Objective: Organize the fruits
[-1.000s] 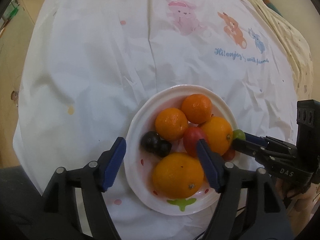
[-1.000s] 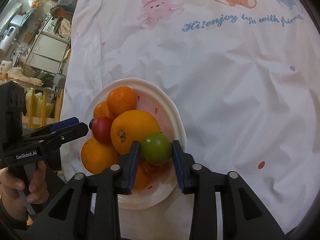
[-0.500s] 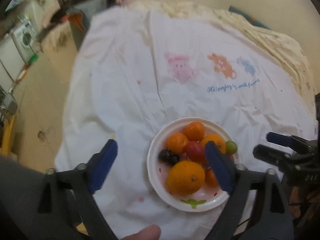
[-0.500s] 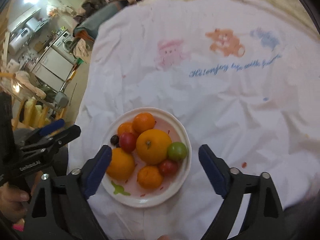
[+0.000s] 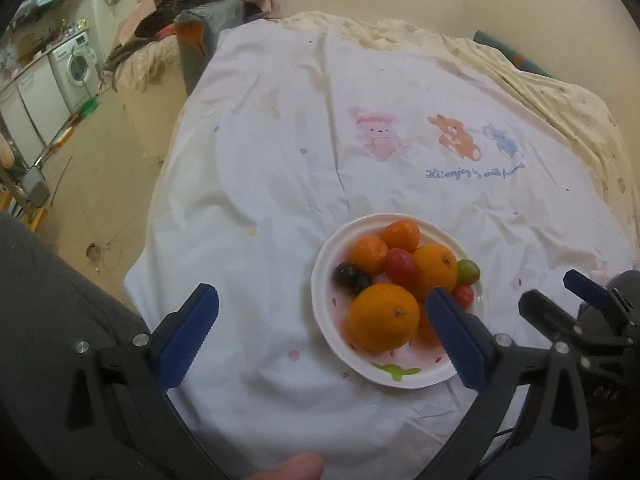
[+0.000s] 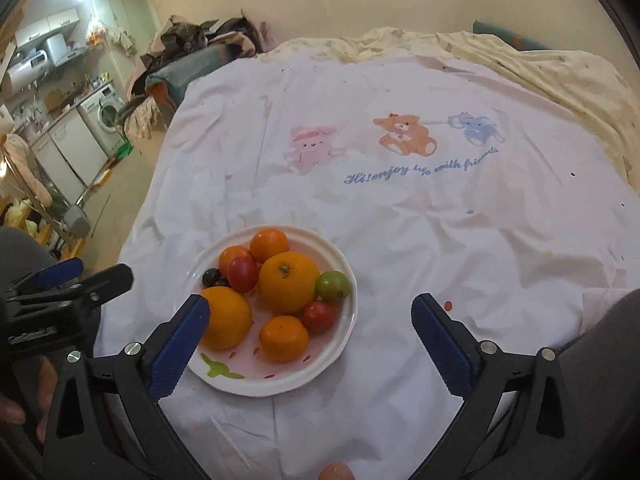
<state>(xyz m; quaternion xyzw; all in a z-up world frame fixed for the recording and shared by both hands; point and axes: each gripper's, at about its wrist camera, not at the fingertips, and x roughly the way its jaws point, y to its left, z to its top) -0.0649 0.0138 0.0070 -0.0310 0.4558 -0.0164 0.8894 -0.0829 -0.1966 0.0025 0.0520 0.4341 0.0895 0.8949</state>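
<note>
Both grippers have lifted away from the round white plate (image 6: 347, 322) of oranges, tomatoes and dark grapes on the white cartoon-print bedsheet (image 6: 400, 220), left gripper (image 5: 320, 340) and right gripper (image 6: 308, 340) opening wide and empty, so retreat steadily without nudging the plate.

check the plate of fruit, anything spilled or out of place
Nothing stands out. All the fruit sits inside the plate; the green tomato rests near its rim but inside. The cloth is only wrinkled, with small printed spots, no spill.
</note>
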